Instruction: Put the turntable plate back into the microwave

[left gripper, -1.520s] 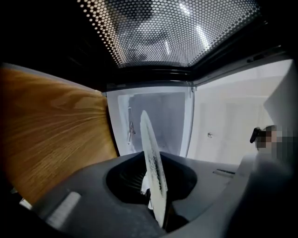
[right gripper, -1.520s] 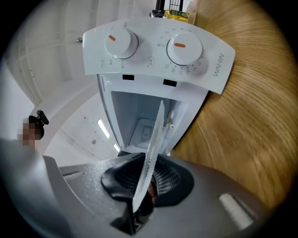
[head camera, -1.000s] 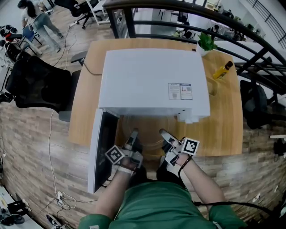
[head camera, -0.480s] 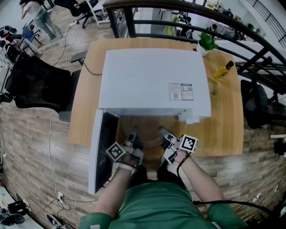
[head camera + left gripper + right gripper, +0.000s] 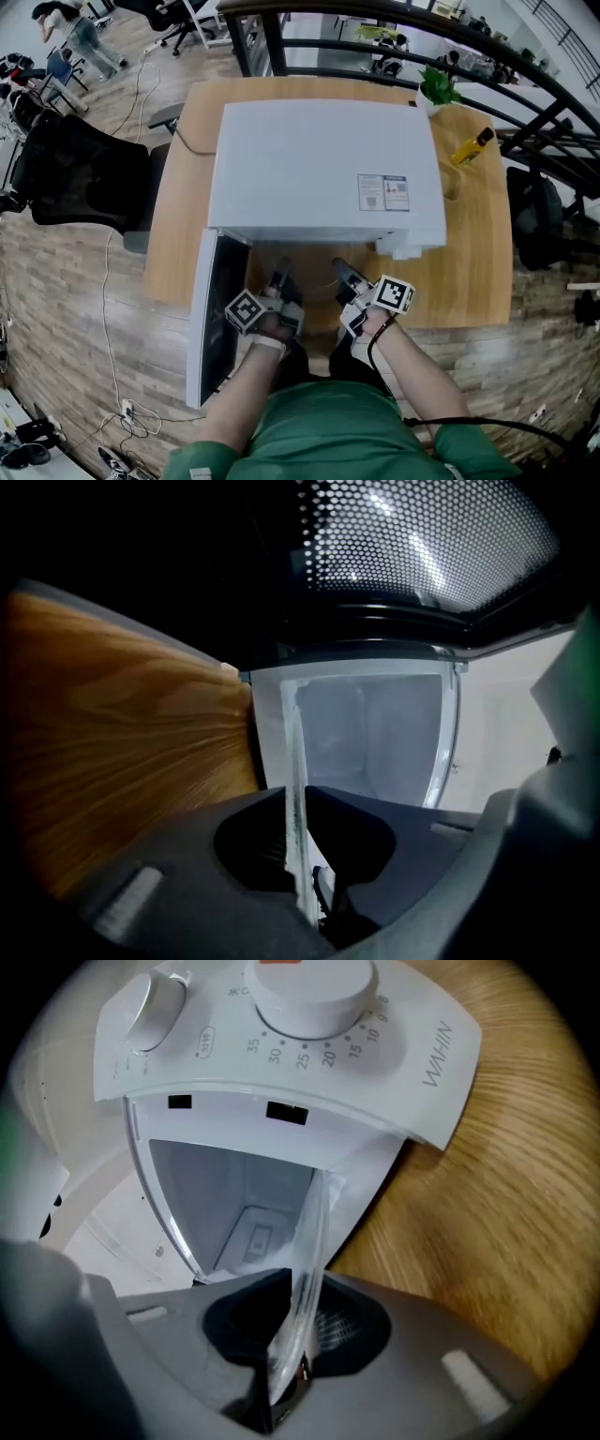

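While the white microwave point(image 5: 319, 169) is sitting on the wooden table point(image 5: 473, 267) with its door point(image 5: 214, 314) hanging open toward the left, a person in a green shirt is working at the oven's mouth with one tool in each hand. The left hand-held gripper point(image 5: 302, 860) is pinching the rim of the clear glass turntable plate point(image 5: 297, 761), which is showing edge-on between the pads. The jaws are standing only narrowly apart and have just been closing further onto the glass. The right hand-held gripper point(image 5: 292, 1340) is clamping the opposite rim in the same way, its jaws a little parted, with the glass running up from between the pads. The plate is spanning the gap between the two tools, directly in front of the open cavity point(image 5: 375, 728). From the head view the glass is barely showing, so I cannot tell how far in it is reaching. In the right gripper view the control panel is looming above the opening, carrying a large timer dial point(image 5: 314, 993) and a smaller knob point(image 5: 150, 1007). Behind the microwave, a yellow bottle point(image 5: 466, 147) and a small potted plant point(image 5: 436, 89) are sitting near the table's far right corner. A black office chair point(image 5: 75, 173) is standing on the floor to the left.
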Motion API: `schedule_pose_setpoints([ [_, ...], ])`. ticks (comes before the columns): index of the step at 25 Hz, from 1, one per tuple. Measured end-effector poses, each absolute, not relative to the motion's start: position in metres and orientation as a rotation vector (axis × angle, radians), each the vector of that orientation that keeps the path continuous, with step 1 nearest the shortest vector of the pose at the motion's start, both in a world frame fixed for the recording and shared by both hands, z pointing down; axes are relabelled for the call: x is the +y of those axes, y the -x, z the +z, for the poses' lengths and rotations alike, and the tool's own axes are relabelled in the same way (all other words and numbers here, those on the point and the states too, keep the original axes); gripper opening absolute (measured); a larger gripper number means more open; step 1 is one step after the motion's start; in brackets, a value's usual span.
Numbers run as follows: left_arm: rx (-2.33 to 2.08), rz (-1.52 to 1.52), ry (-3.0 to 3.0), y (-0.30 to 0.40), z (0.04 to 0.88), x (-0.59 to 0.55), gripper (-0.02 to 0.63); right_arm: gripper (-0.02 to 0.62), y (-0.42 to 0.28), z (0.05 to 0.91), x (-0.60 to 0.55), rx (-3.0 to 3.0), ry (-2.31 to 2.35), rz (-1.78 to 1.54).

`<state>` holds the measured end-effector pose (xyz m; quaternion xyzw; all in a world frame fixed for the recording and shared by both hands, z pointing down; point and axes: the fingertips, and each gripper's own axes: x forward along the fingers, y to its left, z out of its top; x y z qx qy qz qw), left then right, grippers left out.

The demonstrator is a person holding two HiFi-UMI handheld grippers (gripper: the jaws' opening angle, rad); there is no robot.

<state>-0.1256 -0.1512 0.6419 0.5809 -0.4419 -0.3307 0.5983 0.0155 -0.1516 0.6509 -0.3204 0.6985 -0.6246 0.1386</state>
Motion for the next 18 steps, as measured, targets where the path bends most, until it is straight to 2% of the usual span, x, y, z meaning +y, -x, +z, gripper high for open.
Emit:
schedule_pose_setpoints([
  [18, -1.061, -0.817, -1.244, 0.129, 0.649, -0.171, 0.043, 0.143, -0.006, 0.643, -0.157, 1.904, 0.92, -1.841],
])
